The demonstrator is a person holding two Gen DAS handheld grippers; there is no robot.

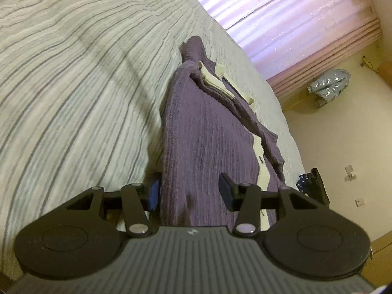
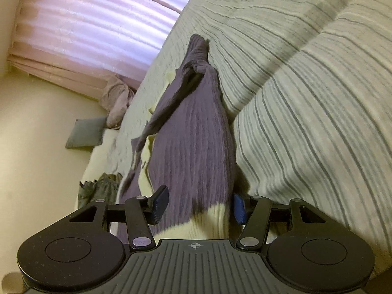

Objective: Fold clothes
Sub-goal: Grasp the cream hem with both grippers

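Purple knit sweater (image 1: 203,132) with cream trim lies stretched lengthwise on the striped bedspread (image 1: 73,78), near the bed's edge by the pink curtain (image 1: 289,17); its far end is bunched, with a cream cuff (image 1: 215,78) folded on top. Left gripper (image 1: 189,191) stands wide apart around the near purple edge, the fabric running between its fingers without being pinched; right gripper (image 2: 199,205) is likewise spread wide over the other end, where a cream band (image 2: 208,220) sits between the blue pads (image 2: 239,208). Blur leaves it unclear whether either pad touches the cloth.
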